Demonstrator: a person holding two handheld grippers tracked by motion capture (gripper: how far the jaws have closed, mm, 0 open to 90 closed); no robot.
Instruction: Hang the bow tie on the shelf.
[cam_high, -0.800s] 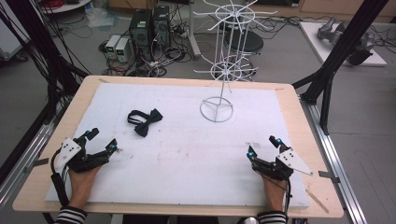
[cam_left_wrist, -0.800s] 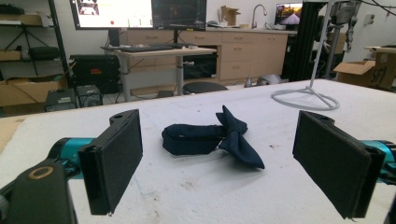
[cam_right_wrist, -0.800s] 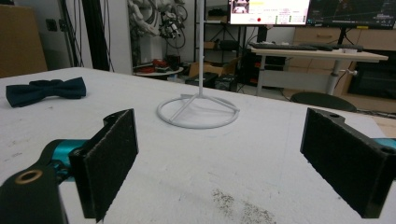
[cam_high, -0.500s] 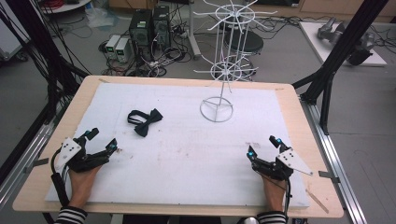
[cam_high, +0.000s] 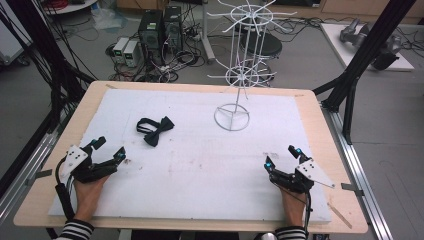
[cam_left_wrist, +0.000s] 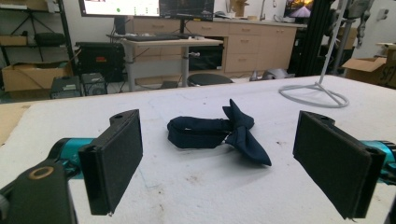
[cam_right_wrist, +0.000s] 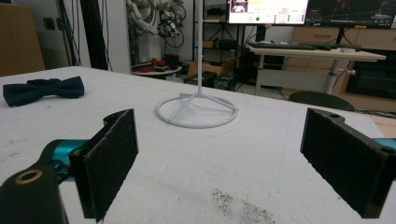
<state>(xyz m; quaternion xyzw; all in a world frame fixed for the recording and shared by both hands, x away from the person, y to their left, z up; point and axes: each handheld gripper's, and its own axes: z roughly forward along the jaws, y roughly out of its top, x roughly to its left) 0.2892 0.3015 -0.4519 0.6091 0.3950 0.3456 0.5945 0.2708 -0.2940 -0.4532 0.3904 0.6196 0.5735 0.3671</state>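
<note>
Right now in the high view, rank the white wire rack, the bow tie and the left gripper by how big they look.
1. white wire rack, clearly largest, though its top rises nearer the camera.
2. left gripper.
3. bow tie.
The last two look close in size, so their order is unsure.

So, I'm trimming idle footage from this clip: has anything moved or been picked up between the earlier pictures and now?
Nothing has visibly changed. The left tool and the right tool rest open at the near edge of the white board, as before. The bow tie lies untouched, and the wire rack stands where it was.
</note>
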